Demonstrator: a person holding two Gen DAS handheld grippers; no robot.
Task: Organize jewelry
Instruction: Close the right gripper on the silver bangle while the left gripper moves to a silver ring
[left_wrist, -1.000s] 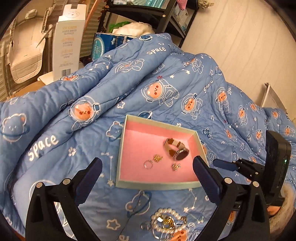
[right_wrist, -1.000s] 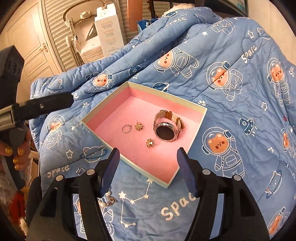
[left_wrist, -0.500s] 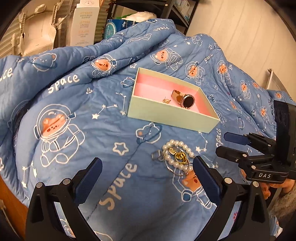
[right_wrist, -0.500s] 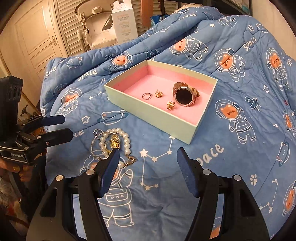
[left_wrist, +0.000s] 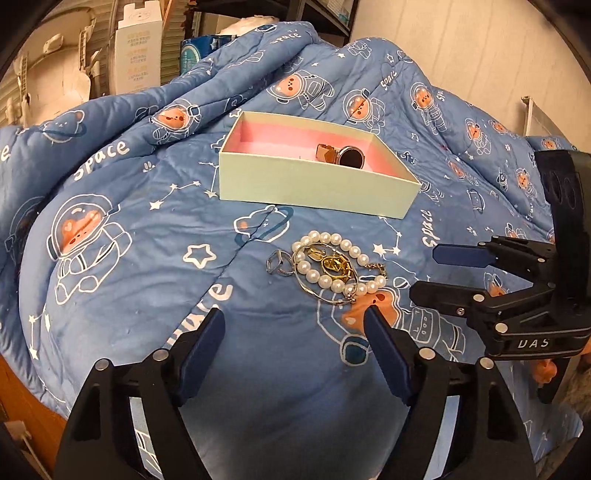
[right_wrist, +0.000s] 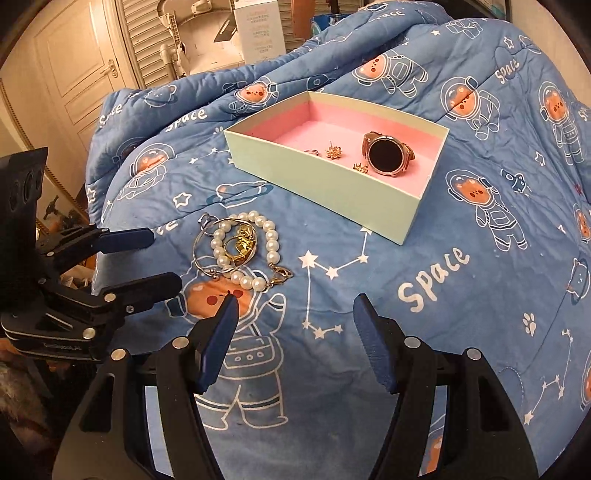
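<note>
The pearl bracelet lay in a small heap on the blue quilt, just in front of the open box, with a gold chain piece tangled inside its loop, a thin bangle lying across it and a silver ring touching its outer edge. Inside the box, on the pink lining, sat a watch, two gold stud earrings and what looked like a small ring — so part of the sorting appeared done and the heap was what remained. The left gripper hovered near the heap with its fingers apart and nothing between them; the right gripper hovered beside it, likewise spread and empty. The likely trouble was the tangle — a pinch on one pearl could drag the chain and bangle along, then shed them over the soft, sloping quilt, where the ring might roll into a fold. Fingers closing too shallowly might also slip off the round pearls, and the yielding quilt would give little to press against.
</note>
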